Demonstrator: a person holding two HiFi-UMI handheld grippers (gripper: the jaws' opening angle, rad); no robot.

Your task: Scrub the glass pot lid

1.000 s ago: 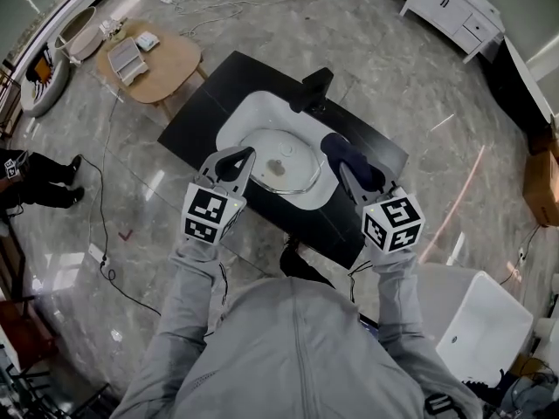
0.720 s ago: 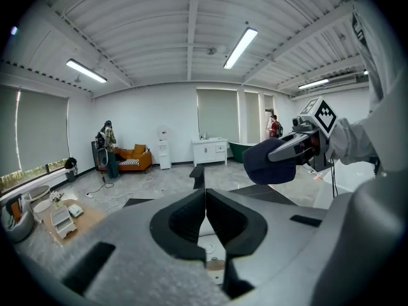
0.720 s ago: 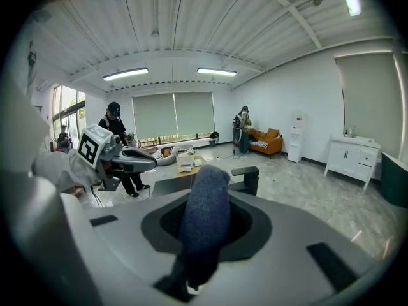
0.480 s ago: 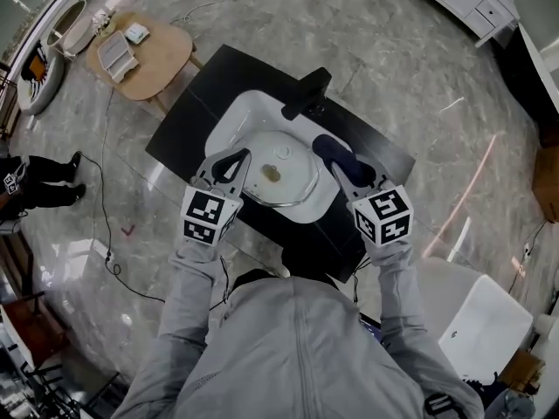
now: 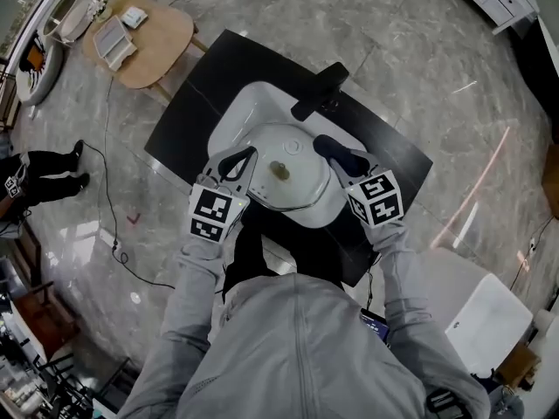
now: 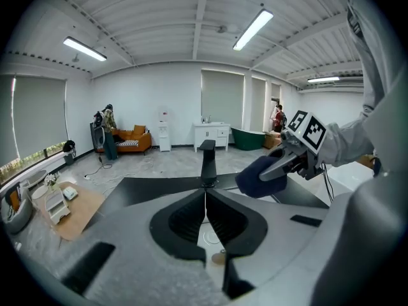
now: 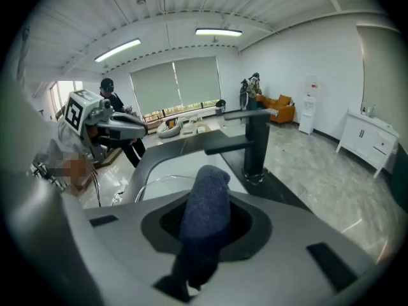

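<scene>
The glass pot lid [image 5: 288, 182], with a tan knob [image 5: 279, 170], lies in the white sink [image 5: 240, 107]. My left gripper [image 5: 245, 155] hovers over the lid's left side, its jaws shut with nothing seen between them. Through the gap below its tips the knob [image 6: 218, 258] shows. My right gripper [image 5: 336, 153] is over the sink's right rim, shut on a dark blue cloth [image 7: 204, 209]. The lid's rim [image 7: 153, 181] curves ahead of it. The cloth [image 6: 260, 177] also shows in the left gripper view, beside the faucet.
A black faucet [image 5: 319, 92] stands at the back of the sink on a black counter [image 5: 192, 116]. A wooden side table [image 5: 144, 37] is at the upper left, a white tub [image 5: 485, 321] at the lower right. Cables [image 5: 109, 208] and a person's legs [image 5: 48, 182] are on the left floor.
Both grippers have drawn in over the sink. The left one now stands above the lid's left side and the cloth sits closer to the lid. The head view has shifted forward.
</scene>
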